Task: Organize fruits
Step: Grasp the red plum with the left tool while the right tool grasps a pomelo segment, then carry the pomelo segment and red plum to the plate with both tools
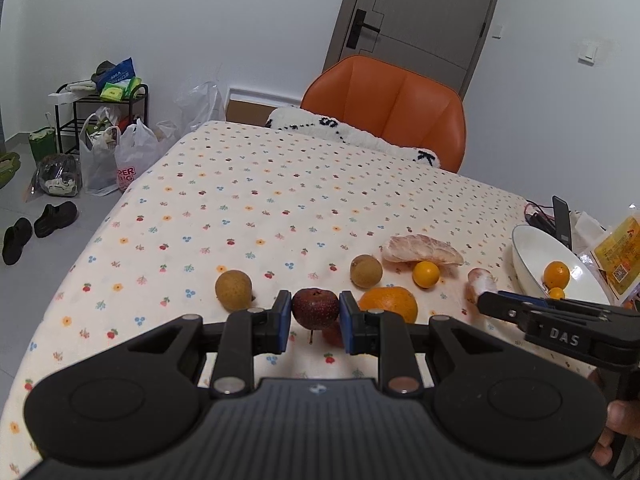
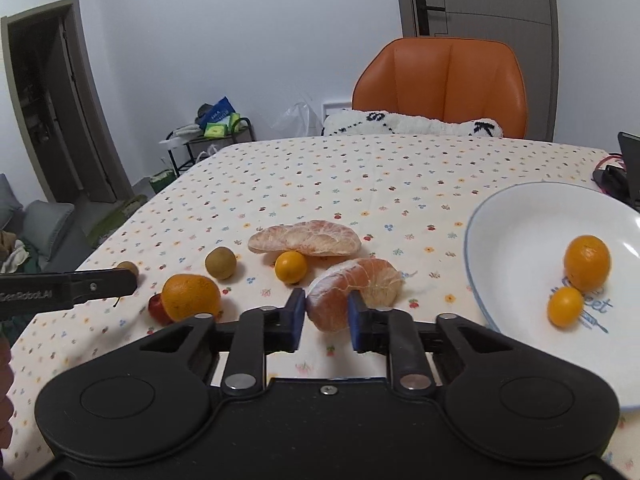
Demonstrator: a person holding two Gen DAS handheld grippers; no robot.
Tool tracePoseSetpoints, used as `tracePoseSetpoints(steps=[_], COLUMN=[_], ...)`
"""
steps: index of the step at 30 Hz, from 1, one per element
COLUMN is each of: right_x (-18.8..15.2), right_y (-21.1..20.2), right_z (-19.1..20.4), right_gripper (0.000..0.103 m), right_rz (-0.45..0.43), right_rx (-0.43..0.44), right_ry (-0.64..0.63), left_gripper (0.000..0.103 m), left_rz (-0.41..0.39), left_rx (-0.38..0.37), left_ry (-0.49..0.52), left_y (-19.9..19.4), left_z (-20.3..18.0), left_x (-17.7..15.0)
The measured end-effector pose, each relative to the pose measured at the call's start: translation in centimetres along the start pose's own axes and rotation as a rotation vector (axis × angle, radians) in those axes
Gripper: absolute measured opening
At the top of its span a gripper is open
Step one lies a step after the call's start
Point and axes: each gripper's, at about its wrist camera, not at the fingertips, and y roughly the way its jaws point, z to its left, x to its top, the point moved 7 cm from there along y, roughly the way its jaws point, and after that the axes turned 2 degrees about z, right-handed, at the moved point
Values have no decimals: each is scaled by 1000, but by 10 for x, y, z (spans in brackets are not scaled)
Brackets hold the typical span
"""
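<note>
Doorway [image 2: 52,100] in right view only

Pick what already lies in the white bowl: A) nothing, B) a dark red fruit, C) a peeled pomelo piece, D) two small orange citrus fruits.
D: the right wrist view shows the white bowl holding two small orange citrus fruits, nothing else.

Soft, even indoor light (probably overhead), faint shadows, fisheye-bent edges.
</note>
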Motion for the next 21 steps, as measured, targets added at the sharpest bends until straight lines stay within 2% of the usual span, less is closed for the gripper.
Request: tracePoseSetpoints(steps=[4, 8, 9, 10, 11, 13, 18, 21], right_x=[-4, -11, -14, -15, -16, -14, -10, -11], right_y=[-13, -21, -20, -20, -21, -21, -11, -1], right_z=[-9, -15, -17, -18, -18, -16, -10, -5], right_gripper=[13, 12, 15, 23, 24, 38, 59, 63], right_rz=[-10, 8, 28, 39, 36, 25, 25, 40], right_rx=[11, 19, 23, 26, 16, -10, -15, -28], right_ry=[28, 62, 93, 111, 104, 80, 83, 60], left_gripper=[24, 24, 24, 24, 24, 24, 24, 24], left_rz=[-5, -14, -14, -14, -14, -10, -5, -1], left_rx=[0, -6, -9, -10, -10, -11, -8, -3], left_ry=[7, 19, 18, 15, 12, 4, -10, -22], left_y=[-4, -8, -9, -9, -9, -8, -5, -4], left_z=[-5, -11, -11, -10, -9, -7, 2, 9], left_x=[-2, -4, -4, -5, -6, -7, -7, -7])
